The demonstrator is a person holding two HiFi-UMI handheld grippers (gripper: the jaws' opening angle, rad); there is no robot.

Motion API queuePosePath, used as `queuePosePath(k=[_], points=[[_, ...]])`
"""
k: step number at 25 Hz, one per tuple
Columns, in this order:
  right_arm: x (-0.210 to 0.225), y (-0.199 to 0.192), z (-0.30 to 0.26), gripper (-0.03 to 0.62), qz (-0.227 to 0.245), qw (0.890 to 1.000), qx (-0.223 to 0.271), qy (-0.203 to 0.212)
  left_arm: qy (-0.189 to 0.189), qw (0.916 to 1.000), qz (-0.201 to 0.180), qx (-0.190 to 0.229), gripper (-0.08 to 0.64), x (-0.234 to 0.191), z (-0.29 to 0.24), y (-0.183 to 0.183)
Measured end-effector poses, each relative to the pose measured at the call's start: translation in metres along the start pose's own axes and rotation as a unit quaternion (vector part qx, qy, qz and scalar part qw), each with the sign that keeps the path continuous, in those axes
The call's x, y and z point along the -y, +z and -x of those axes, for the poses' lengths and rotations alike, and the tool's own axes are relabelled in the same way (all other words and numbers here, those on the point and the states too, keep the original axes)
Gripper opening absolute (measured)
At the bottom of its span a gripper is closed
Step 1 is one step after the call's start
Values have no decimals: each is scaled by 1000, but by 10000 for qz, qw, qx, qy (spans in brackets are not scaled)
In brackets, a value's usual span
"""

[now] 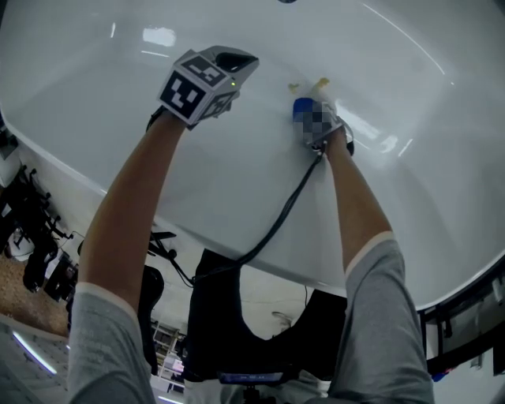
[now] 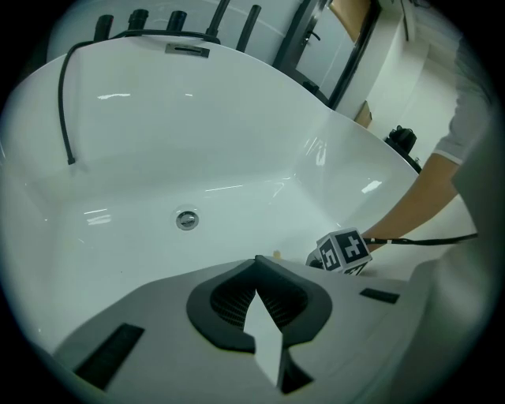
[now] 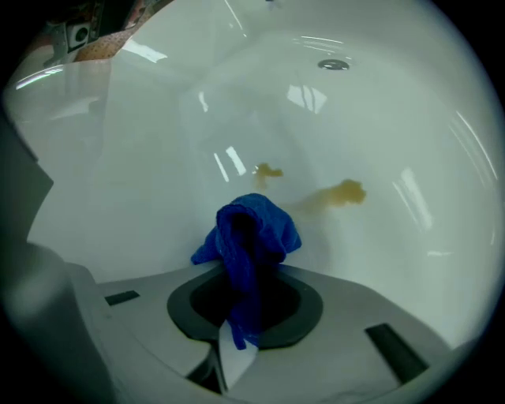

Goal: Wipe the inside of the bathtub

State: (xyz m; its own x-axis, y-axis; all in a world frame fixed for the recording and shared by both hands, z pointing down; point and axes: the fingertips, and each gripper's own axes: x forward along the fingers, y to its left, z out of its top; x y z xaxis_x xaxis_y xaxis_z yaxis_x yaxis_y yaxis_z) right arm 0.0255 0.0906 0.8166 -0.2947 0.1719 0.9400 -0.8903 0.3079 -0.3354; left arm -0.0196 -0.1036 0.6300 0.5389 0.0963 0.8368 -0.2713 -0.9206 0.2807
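The white bathtub (image 1: 118, 150) fills all views, with its round drain (image 2: 187, 219) on the floor. Two yellow-brown stains (image 3: 343, 193) (image 3: 268, 170) mark the tub wall just ahead of my right gripper (image 3: 248, 272). That gripper is shut on a bunched blue cloth (image 3: 251, 233), which sits close to the wall below the stains. In the head view the right gripper (image 1: 309, 110) is low inside the tub, with the stains (image 1: 293, 87) beside it. My left gripper (image 1: 237, 65) hovers to its left, shut with nothing in it (image 2: 256, 268).
A black cable (image 1: 276, 225) runs from the right gripper back over the tub rim (image 1: 260, 268). A black hose (image 2: 63, 102) hangs over the far rim near several black fittings (image 2: 173, 20). Dark equipment (image 1: 39, 260) stands outside the tub at the left.
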Motion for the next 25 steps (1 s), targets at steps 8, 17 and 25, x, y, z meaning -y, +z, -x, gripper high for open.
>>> queuePosePath(k=[8, 17, 25], points=[[-6, 55, -7, 58, -363, 9973, 637, -61, 59, 10000, -50, -52, 3, -9, -2, -7], [6, 105, 9, 60, -166, 9906, 1257, -521, 128, 9999, -3, -100, 3, -21, 1, -14], [82, -5, 22, 60, -871, 9859, 817, -1171, -20, 10000, -38, 36, 3, -4, -11, 4]])
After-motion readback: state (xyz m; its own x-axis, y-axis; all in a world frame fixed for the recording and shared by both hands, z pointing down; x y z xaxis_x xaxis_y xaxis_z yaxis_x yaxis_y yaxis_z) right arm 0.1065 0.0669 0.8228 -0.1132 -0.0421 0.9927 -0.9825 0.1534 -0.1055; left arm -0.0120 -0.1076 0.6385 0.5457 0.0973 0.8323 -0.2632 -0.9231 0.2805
